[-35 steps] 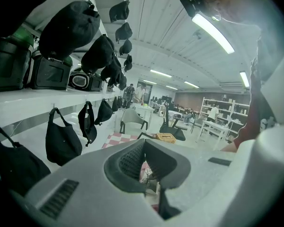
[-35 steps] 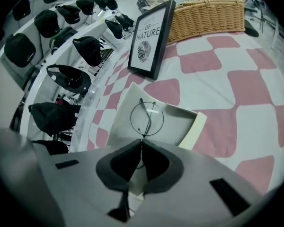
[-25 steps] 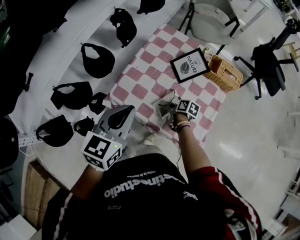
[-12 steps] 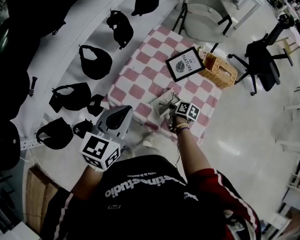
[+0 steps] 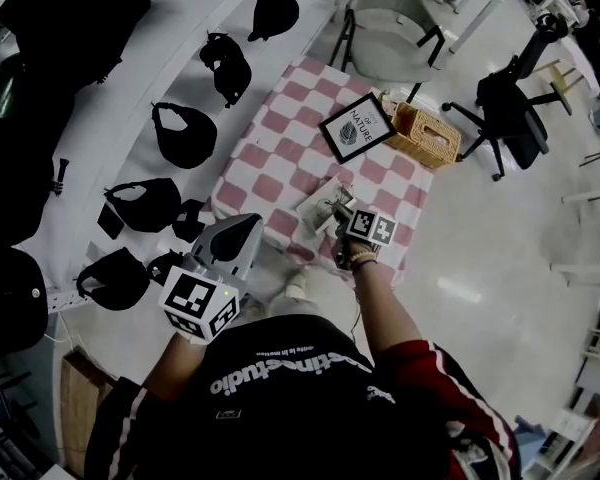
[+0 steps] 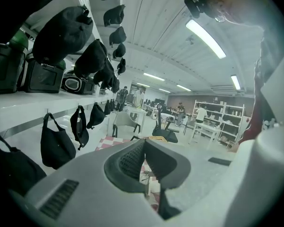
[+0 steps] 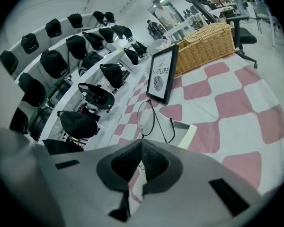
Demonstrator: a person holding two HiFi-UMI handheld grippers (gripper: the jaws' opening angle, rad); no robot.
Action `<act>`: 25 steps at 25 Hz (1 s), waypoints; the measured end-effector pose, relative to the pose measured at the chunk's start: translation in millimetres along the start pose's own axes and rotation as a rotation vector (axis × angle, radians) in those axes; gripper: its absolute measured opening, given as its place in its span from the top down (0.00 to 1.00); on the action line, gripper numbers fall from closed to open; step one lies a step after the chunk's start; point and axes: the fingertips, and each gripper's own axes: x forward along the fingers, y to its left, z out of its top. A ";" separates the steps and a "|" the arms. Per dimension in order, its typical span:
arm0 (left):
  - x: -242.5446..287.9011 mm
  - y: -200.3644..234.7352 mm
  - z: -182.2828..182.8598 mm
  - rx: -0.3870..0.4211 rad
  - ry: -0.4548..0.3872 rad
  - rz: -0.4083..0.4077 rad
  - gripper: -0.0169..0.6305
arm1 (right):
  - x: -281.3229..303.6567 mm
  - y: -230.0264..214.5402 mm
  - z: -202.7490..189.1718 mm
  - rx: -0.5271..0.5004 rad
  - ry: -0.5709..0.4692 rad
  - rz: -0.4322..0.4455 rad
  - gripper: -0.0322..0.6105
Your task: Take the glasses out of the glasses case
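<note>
Thin wire-rimmed glasses (image 7: pixel 146 118) hang tilted just above the open white glasses case (image 7: pixel 188 134), which lies on the pink-and-white checked tablecloth (image 7: pixel 236 103). My right gripper (image 7: pixel 141 150) is shut on the glasses' frame at its lower end; one temple arm sticks out over the case. In the head view the right gripper (image 5: pixel 340 220) is over the case (image 5: pixel 318 209) at the near end of the table. My left gripper (image 5: pixel 238 230) is held off the table's left side near the person's body, and its jaws (image 6: pixel 144 149) are shut with nothing between them.
A framed "Nature" print (image 5: pixel 355 128) and a wicker basket (image 5: pixel 421 134) stand at the table's far end. Black caps and bags (image 5: pixel 183 135) line the white shelves on the left. A grey armchair (image 5: pixel 385 18) and a black office chair (image 5: pixel 510 108) stand beyond the table.
My right gripper has risen a little over the case with the glasses in it. The left gripper has stayed where it was.
</note>
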 end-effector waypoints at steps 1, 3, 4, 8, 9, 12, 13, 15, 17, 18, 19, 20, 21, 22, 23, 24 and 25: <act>-1.1 -0.4 0.1 0.002 0.000 -0.003 0.96 | -2.2 2.9 1.1 -0.023 -0.010 0.001 0.95; -2.5 -0.7 0.9 0.005 0.000 -0.010 0.96 | -5.8 8.2 3.5 -0.065 -0.028 0.002 0.95; -3.0 -0.9 1.5 0.006 0.000 -0.013 0.96 | -7.6 10.6 4.8 -0.082 -0.036 0.002 0.95; -4.7 -2.1 3.2 0.009 -0.003 -0.024 0.96 | -14.6 23.5 6.6 -0.159 -0.055 0.009 0.95; -5.1 -2.7 3.6 0.010 -0.004 -0.028 0.96 | -17.0 28.4 6.9 -0.180 -0.061 0.014 0.95; -5.9 -5.4 5.2 0.013 -0.008 -0.039 0.96 | -26.7 41.9 12.6 -0.254 -0.093 0.015 0.95; -6.3 -6.6 5.5 0.015 -0.009 -0.043 0.96 | -30.0 45.5 14.5 -0.285 -0.104 0.014 0.95; -7.1 -8.6 6.4 0.018 -0.011 -0.051 0.96 | -35.7 51.2 16.6 -0.345 -0.115 0.013 0.95; -7.4 -9.5 7.6 0.022 -0.015 -0.060 0.96 | -41.2 55.5 20.0 -0.395 -0.131 0.005 0.95; -7.3 -9.6 8.2 0.024 -0.017 -0.064 0.96 | -44.8 58.2 23.0 -0.420 -0.144 -0.003 0.95; -7.3 -9.7 8.8 0.026 -0.019 -0.069 0.96 | -48.7 61.4 26.3 -0.446 -0.157 -0.010 0.95; -7.4 -9.7 9.4 0.028 -0.021 -0.073 0.96 | -52.6 65.2 29.1 -0.471 -0.169 -0.016 0.95; -7.8 -9.5 10.1 0.029 -0.024 -0.076 0.96 | -56.4 69.2 31.6 -0.495 -0.180 -0.021 0.95; -8.3 -9.3 11.0 0.030 -0.026 -0.079 0.96 | -60.2 73.5 33.7 -0.515 -0.190 -0.024 0.95; -8.8 -9.2 12.3 0.031 -0.030 -0.081 0.96 | -64.3 77.9 35.5 -0.534 -0.199 -0.026 0.95; -9.1 -9.2 13.9 0.032 -0.034 -0.085 0.96 | -68.7 81.5 37.0 -0.557 -0.206 -0.029 0.95; -9.2 -9.2 15.8 0.033 -0.039 -0.089 0.96 | -73.2 84.6 38.8 -0.579 -0.214 -0.032 0.95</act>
